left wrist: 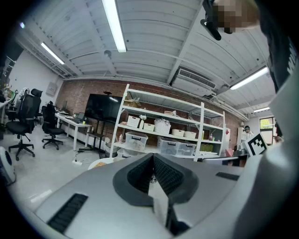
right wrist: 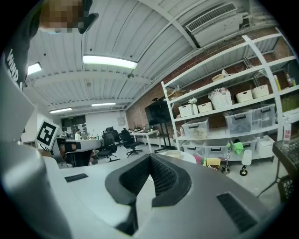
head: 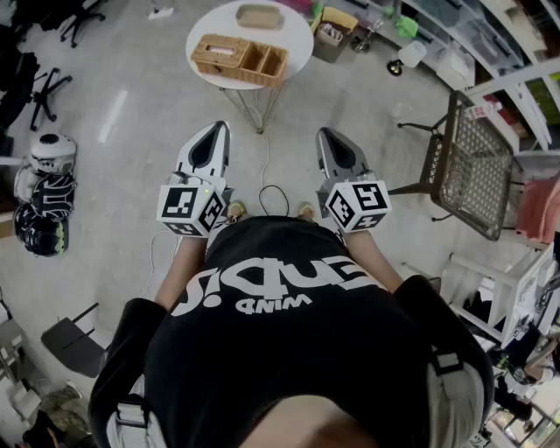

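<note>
I hold both grippers level in front of my chest, pointing forward over the floor. My left gripper [head: 216, 128] is shut, its black ribbed pads [left wrist: 140, 173] meeting at the tip with nothing between them. My right gripper [head: 327, 133] is shut too, pads [right wrist: 163, 175] pressed together and empty. Ahead of both stands a round white table [head: 297, 35] carrying a wicker divided basket [head: 240, 59] and a small shallow tray [head: 260, 17]. Neither gripper touches anything.
A metal mesh chair [head: 472, 162] stands to the right, a white rack [head: 499, 297] near it. Helmets [head: 48, 188] lie at the left, with office chairs [head: 39, 92] behind. White shelving with plastic bins [left wrist: 163, 140] lines the brick wall. A cable [head: 267, 188] trails on the floor.
</note>
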A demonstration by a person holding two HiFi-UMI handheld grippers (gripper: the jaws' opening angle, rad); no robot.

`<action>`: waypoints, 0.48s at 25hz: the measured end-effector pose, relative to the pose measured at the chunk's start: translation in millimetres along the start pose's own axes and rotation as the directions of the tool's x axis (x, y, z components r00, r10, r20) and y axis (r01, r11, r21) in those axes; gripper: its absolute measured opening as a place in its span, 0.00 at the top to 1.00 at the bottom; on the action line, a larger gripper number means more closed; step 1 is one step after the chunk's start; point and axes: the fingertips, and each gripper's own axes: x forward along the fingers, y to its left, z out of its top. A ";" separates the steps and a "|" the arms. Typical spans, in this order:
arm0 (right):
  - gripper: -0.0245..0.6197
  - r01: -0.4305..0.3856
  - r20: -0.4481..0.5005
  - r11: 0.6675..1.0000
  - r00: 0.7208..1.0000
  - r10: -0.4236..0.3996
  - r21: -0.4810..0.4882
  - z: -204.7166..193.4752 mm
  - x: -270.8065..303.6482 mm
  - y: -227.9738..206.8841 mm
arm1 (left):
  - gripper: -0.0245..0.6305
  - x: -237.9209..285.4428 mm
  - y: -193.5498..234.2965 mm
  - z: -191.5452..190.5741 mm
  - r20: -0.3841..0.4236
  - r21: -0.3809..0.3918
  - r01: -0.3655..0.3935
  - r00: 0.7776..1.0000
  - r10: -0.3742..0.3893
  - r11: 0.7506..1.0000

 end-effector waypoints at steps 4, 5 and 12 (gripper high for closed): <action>0.97 0.005 0.012 1.000 1.000 -0.005 0.000 3.3 14.9 8.0 | 0.96 0.9 14.4 3.5 0.008 -0.006 0.009 1.000 -0.009 1.000; 0.96 0.008 0.016 1.000 1.000 -0.008 0.006 3.9 18.7 10.8 | 0.96 0.6 19.0 4.3 0.009 -0.009 0.016 1.000 -0.016 1.000; 0.96 0.090 0.067 0.995 0.993 -0.093 0.046 5.9 47.7 30.4 | 0.96 3.2 59.9 9.2 -0.012 -0.010 0.113 0.993 -0.114 0.993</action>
